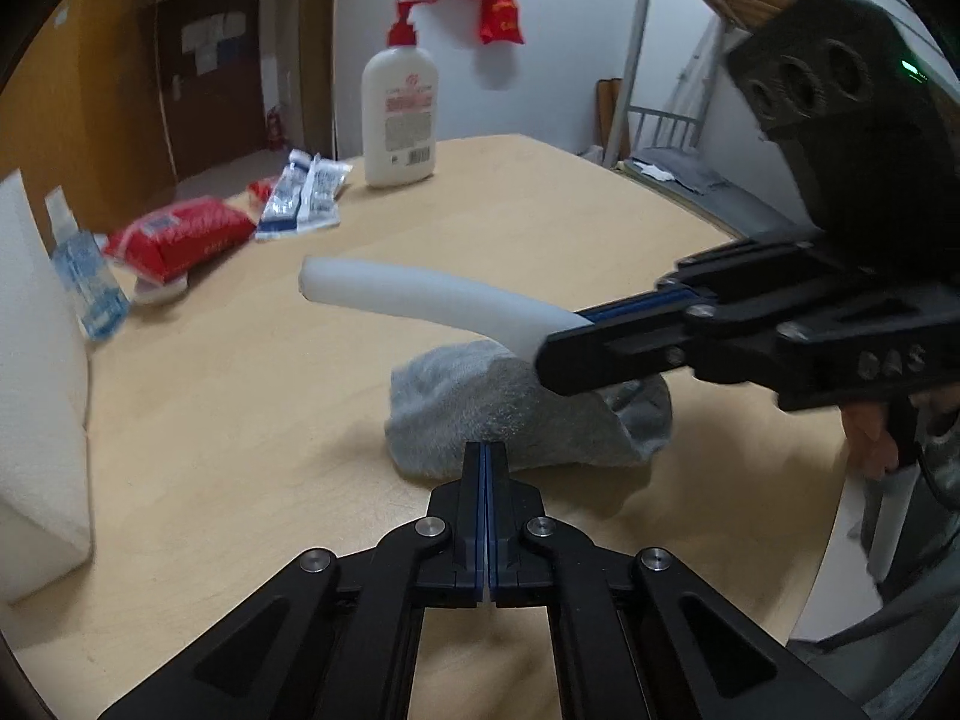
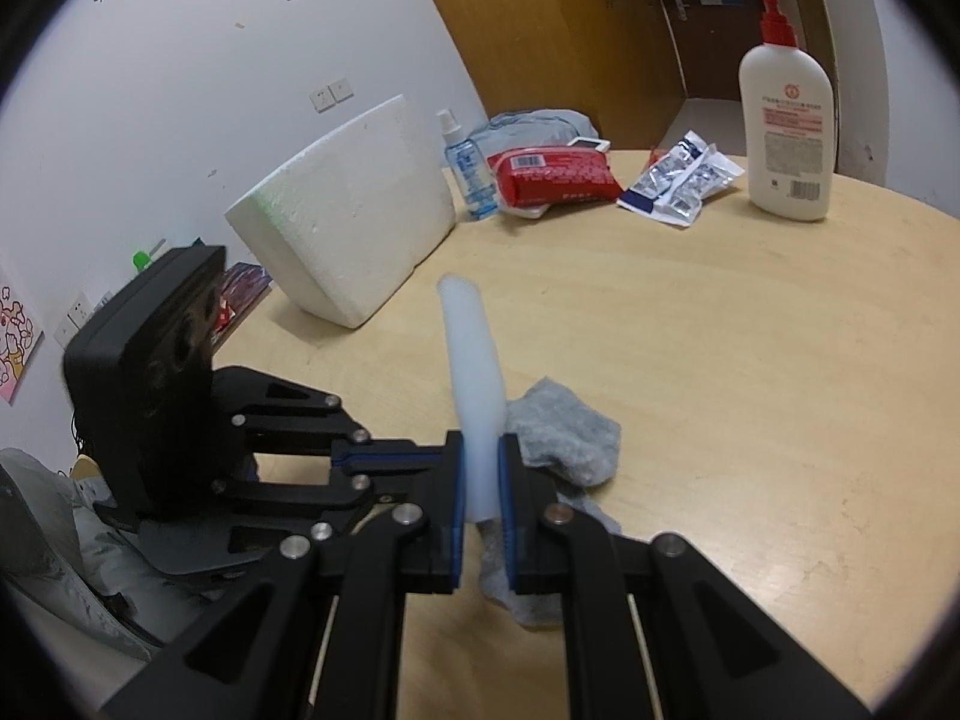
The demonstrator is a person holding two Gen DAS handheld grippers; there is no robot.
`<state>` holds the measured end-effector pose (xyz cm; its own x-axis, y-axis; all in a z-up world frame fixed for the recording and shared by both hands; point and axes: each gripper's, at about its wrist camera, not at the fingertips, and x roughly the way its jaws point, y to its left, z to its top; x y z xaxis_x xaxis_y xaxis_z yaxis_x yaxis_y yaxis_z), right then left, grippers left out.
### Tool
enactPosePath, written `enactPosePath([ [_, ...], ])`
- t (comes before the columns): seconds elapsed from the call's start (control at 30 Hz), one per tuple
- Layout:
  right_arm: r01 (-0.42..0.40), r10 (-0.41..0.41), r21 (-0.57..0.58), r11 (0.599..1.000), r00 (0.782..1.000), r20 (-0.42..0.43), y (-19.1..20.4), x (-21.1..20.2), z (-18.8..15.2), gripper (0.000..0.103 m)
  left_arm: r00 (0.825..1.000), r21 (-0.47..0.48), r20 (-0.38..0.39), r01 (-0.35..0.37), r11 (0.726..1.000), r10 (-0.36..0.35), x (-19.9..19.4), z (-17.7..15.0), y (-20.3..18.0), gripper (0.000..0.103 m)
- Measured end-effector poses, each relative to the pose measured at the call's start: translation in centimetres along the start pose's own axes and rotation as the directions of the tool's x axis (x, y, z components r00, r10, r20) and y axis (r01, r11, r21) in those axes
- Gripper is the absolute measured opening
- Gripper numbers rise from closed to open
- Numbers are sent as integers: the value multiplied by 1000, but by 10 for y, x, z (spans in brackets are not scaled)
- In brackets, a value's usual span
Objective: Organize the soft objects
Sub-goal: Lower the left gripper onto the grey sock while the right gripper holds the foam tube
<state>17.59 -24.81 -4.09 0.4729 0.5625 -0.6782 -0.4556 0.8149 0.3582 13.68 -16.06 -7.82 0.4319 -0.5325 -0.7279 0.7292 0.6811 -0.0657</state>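
Your right gripper [image 2: 480,468] has its jaws clamped on the white foam tube [image 2: 474,372], which sticks out above the grey cloth [image 1: 516,414] lying crumpled on the worktop [image 1: 240,396]. Your left gripper [image 1: 486,456] has its jaws pressed together at the near edge of this cloth; whether they pinch it, you cannot tell
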Motion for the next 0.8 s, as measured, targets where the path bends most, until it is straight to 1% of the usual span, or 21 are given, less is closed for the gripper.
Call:
enactPosePath([
  [0.13, 5, -5, -5, 1000, 1000, -6, 1, 0, 0, 12, 999, 24, 17, -38, 999, 38, -7, -1, -1, 2],
  [0.2, 1, -2, -9, 1000, 1000, -6, 1, 0, 0, 12, 999, 24, 1, -46, 999, 46, -6, -1, 1, 5],
  [0.3, -7, 7, -11, 1000, 1000, -4, 1, 0, 1, 12, 999, 26, -23, -35, 999, 36, -3, -2, 3, 15],
  [0.33, -8, 8, -10, 1000, 1000, -2, 1, 0, 1, 12, 999, 29, -30, -34, 999, 35, -1, -2, 3, 31],
  [0.37, -10, 10, -11, 1000, 1000, -3, 1, 0, 0, 12, 999, 34, -33, -38, 999, 40, -1, -3, 2, 50],
  [0.43, -10, 10, -9, 1000, 1000, -1, 0, 0, 0, 12, 999, 42, -8, -40, 998, 40, -4, -2, 1, 65],
  [0.47, -13, 13, -9, 1000, 1000, -3, -1, 1, 0, 12, 1000, 42, 4, -29, 999, 29, -6, -2, 1, 69],
  [0.53, -16, 16, -8, 1000, 1000, -3, -1, 1, 0, 12, 1000, 41, 4, -8, 999, 8, -4, 0, 1, 74],
  [0.57, -20, 20, -6, 1000, 1000, -5, -2, 2, -1, 12, 1000, 43, -9, 1, 999, -1, -1, 1, 1, 75],
  [0.63, -26, 26, -1, 1000, 1000, -5, -3, 2, -1, 12, 999, 54, -44, 28, 998, -26, 8, 4, -1, 75],
  [0.7, -35, 35, 1, 999, 999, -3, -3, 2, -1, 12, 998, 57, -56, 42, 997, -39, 12, 7, -1, 75],
  [0.8, -39, 39, -3, 999, 999, -6, -1, 2, -2, 12, 997, 49, -34, 67, 997, -65, 13, 12, 2, 75],
])
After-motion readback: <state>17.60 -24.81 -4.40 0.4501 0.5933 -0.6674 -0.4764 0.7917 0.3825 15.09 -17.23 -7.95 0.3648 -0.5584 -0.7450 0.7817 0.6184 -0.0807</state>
